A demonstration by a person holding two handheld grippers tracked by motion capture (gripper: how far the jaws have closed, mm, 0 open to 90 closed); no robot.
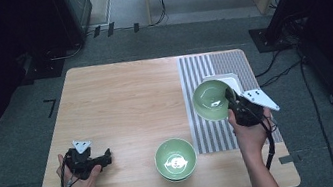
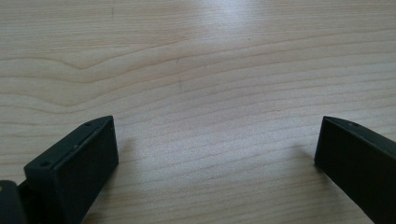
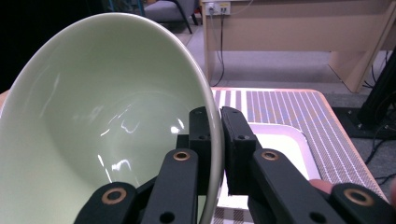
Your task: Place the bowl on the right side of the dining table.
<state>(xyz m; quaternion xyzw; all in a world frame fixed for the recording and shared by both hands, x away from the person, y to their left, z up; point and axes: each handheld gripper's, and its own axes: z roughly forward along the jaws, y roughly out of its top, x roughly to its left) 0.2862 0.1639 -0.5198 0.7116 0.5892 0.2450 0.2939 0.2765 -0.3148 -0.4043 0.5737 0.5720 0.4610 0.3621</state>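
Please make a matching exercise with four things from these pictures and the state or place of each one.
Things:
1. pale green ceramic bowl in the right gripper
2. second pale green ceramic bowl
3. left gripper
4. shallow white square tray

States or places:
A. open, over bare wood
B. lying on the striped grey mat
C. clamped by its rim
D. standing free on the wooden table

Pairs: 1-C, 2-D, 3-A, 4-B

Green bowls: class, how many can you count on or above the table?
2. One green bowl stands on the bare wood near the front edge; the other bowl is held by its rim in the right claw over the striped mat.
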